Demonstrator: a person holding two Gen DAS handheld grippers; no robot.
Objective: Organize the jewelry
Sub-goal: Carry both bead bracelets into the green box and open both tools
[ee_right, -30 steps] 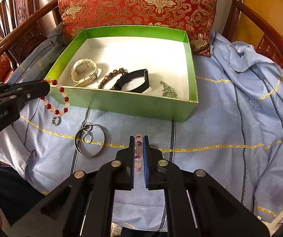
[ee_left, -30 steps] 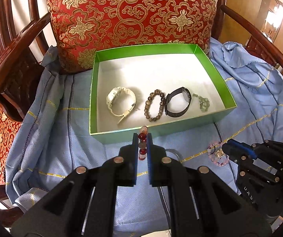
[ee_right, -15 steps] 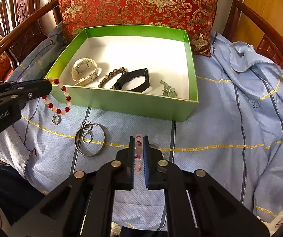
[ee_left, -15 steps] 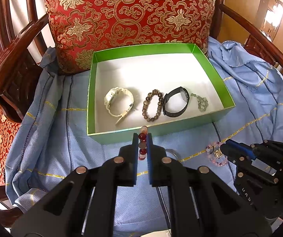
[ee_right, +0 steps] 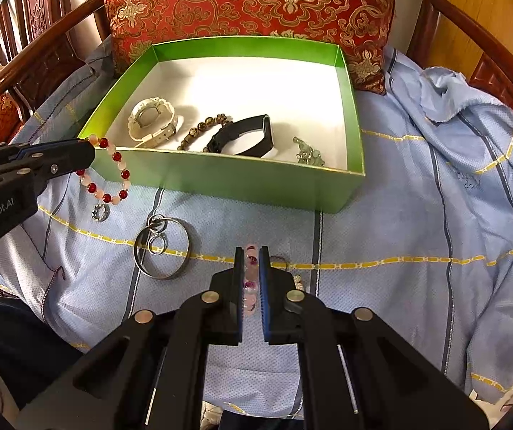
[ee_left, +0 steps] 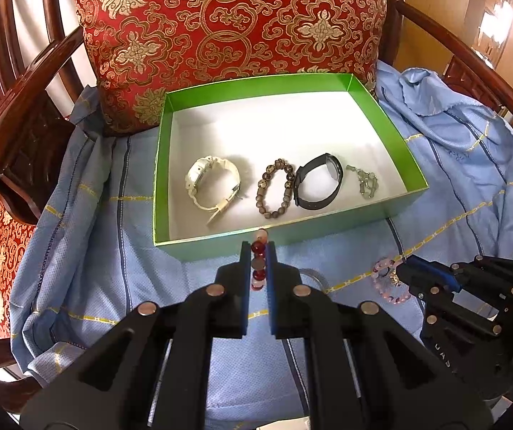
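- Our left gripper (ee_left: 258, 251) pinches the red bracelet (ee_right: 107, 172), hanging off the box's (ee_right: 256, 186) front-left corner.
- Our right gripper (ee_right: 251, 261) clamps the pink bracelet (ee_left: 389, 281) over the cloth (ee_right: 399, 215).

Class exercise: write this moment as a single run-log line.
left gripper: shut on red-and-white bead bracelet | right gripper: shut on pink bead bracelet | green box: four pieces inside | silver bangle: on cloth

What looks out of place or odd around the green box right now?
Nothing looks damaged or spilled. Inside the green box four pieces lie in a tidy row. Still loose on the blue cloth in front of it: a silver bangle and a small sparkly ring.
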